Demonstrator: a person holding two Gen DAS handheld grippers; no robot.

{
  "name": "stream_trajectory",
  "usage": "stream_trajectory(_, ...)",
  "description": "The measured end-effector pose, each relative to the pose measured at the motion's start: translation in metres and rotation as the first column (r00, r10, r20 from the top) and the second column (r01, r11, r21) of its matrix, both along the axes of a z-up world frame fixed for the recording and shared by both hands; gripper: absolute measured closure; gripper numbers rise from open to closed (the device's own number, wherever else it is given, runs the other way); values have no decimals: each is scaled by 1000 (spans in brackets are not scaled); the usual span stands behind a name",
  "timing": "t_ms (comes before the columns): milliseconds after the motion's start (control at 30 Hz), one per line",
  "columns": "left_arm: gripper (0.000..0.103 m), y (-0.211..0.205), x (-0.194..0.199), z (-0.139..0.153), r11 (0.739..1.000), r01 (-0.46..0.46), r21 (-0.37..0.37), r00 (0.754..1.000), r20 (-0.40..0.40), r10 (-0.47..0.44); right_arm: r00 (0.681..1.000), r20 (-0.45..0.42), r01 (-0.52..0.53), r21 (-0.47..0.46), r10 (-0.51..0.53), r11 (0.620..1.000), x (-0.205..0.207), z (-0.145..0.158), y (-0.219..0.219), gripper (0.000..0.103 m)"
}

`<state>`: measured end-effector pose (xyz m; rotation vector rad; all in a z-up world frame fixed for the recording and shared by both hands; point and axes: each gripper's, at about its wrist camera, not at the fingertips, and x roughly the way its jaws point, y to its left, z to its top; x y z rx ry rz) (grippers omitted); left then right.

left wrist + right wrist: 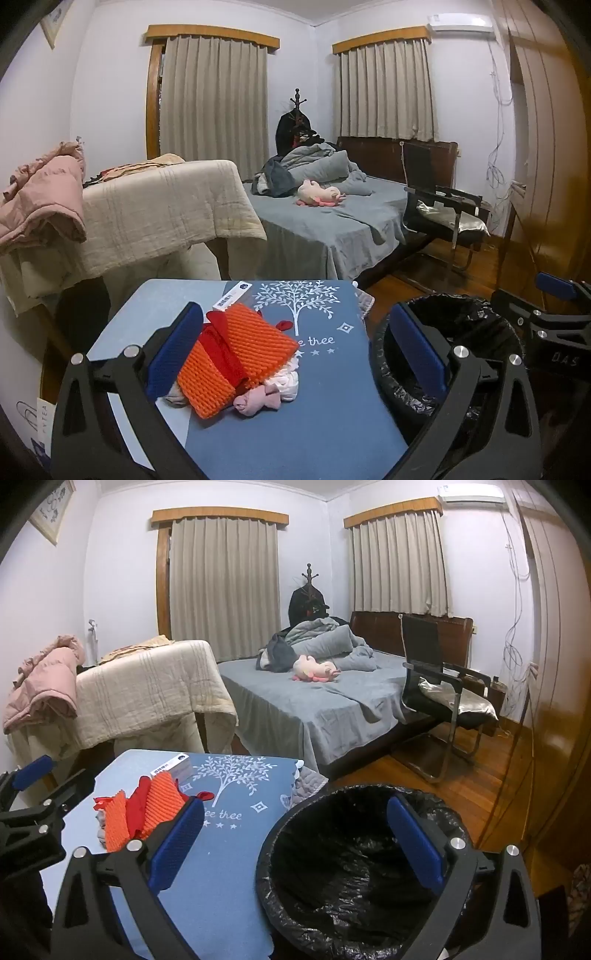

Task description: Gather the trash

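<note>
Both grippers are hanging out over the near end of a small table (325,424) covered in a blue cloth with a white tree print. The left gripper (295,354) is sitting with its jaws spread wide, nothing pinched. Its left blue pad is right beside the trash pile, maybe brushing the orange bit, hard to tell from this angle, and the right pad is hovering over the rim of the bin.

The trash is lying in 1 heap on the left half of the table: an orange foam net (236,358) draped on top, a red strip (225,354) running across it, and some crumpled pinkish-white tissue (273,391) poking out underneath on the near side. A small red scrap (285,325) is sitting apart from the pile, just beside the tree print. There's also a white box (233,295) lying at the far edge of the table, touching the back of the heap.

The right gripper (295,842) is also wide open and empty, pointing down at the trash bin (354,867), which is lined with a black bag and standing just off the right side of the table. Its left pad is lining up over the table edge near the heap, the right pad over the bin's far rim.

Behind all that, a bed (317,709) with grey sheets and a pink plush toy (314,672) is filling the middle of the room, with a black chair (439,686) standing next to it.
</note>
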<state>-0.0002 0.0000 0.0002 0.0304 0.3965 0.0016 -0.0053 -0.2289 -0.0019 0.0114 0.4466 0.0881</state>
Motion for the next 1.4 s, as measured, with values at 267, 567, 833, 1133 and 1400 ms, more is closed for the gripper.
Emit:
stream_trajectory(267, 5, 6, -1, 1, 1000, -7, -16, 1000, 4, 7, 1000, -4, 0, 0, 0, 1000, 0, -1, 1, 6)
stream_trajectory(567, 5, 6, 2, 0, 1000, -17, -15, 1000, 1, 17, 1000, -3, 1, -4, -1, 1000, 0, -1, 3, 6)
stream_trajectory(833, 5, 7, 1, 0, 1000, -16, -16, 1000, 2, 16, 1000, -3, 2, -6, -2, 1000, 0, -2, 3, 6)
stream_trajectory(1133, 5, 7, 1, -1, 1000, -17, -17, 1000, 2, 17, 1000, -6, 2, -8, -2, 1000, 1, -2, 4, 6)
stream_trajectory(1400, 5, 9, 1, -2, 1000, -16, -19, 1000, 3, 16, 1000, -6, 1, -9, -1, 1000, 1, -3, 5, 6)
